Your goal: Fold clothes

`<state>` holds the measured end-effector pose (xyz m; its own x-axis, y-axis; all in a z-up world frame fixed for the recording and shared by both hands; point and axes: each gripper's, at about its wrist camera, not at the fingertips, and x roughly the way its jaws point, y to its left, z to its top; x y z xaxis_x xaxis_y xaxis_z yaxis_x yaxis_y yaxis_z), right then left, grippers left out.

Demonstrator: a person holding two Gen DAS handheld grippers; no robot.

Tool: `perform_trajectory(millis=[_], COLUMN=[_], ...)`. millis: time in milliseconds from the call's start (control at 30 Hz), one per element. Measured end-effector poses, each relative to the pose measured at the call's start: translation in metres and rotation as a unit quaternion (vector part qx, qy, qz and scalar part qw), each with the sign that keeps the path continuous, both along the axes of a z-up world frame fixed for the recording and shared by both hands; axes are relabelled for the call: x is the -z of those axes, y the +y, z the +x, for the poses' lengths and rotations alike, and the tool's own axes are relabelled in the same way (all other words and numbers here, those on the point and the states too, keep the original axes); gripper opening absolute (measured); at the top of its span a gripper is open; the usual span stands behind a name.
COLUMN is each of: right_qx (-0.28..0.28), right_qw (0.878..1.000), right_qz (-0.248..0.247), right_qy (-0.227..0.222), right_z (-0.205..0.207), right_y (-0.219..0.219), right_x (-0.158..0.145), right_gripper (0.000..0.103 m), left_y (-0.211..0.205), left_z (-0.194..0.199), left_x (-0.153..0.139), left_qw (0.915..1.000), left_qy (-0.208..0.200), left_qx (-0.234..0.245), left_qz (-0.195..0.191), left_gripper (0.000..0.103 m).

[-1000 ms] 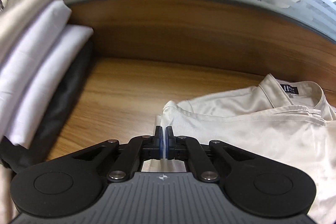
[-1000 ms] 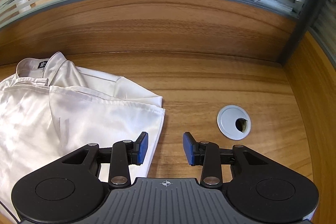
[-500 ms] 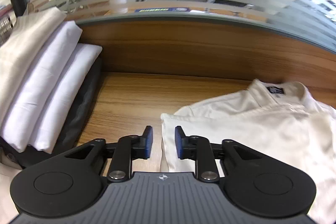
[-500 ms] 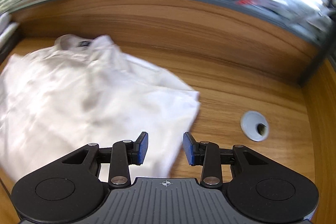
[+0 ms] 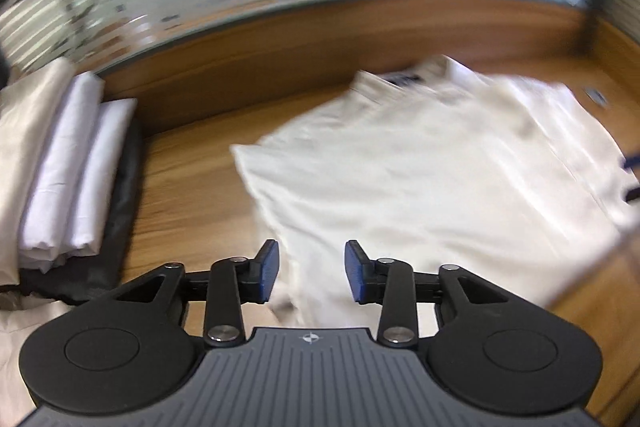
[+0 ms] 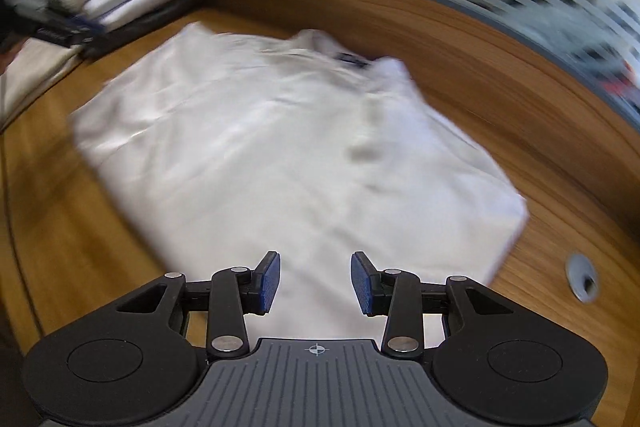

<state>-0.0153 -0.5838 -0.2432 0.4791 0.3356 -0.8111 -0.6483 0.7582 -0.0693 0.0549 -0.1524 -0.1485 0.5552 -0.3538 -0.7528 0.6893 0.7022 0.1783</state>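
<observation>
Left wrist view
Left hand-held gripper [image 5: 312,269]: its jaws are opening, with a gap between the blue pads; nothing is pinched. Only the shirt's near edge shows in the gap, lying below.
Shirt [image 5: 440,167]: cream, lying flat on the table [image 5: 188,195]. It is ahead of this hand-held gripper and mostly off to its right.
Collar [image 5: 400,79]: at the far end of the shirt, so the shirt runs long from near to far, leaning right.
Pile of folded clothes [image 5: 68,171]: off to the left, well apart from the shirt.

Right wrist view
Right hand-held gripper [image 6: 316,281]: its jaws are opening a little too, pads part way apart, holding nothing. Shirt cloth shows in the gap, underneath.
Shirt [image 6: 280,155]: straight ahead and spreading to both sides, more to the left. Its collar [image 6: 344,55] is at the far end.
Table hole cover [image 6: 582,277]: to the right, just past the shirt's right edge.
The picture is blurry.

Which hand is nearer: my guess is both are close to the near hem, the left one by the left edge and the right one more over the middle.
</observation>
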Motion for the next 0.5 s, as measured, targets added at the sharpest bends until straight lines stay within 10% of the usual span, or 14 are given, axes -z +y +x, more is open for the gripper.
perform_trajectory(millis=[500], right_qx=[-0.185], right_qw=[0.981], right_qz=[-0.051], right_qy=[-0.037], right_z=[-0.048], right_y=[0.108], right_x=[0.036], right_gripper=[0.041], left_y=[-0.027], left_z=[-0.075], left_x=[0.049], left_qw=[0.9866], left_qy=[0.007], left_qx=[0.158], left_qz=[0.040], left_gripper=[0.080])
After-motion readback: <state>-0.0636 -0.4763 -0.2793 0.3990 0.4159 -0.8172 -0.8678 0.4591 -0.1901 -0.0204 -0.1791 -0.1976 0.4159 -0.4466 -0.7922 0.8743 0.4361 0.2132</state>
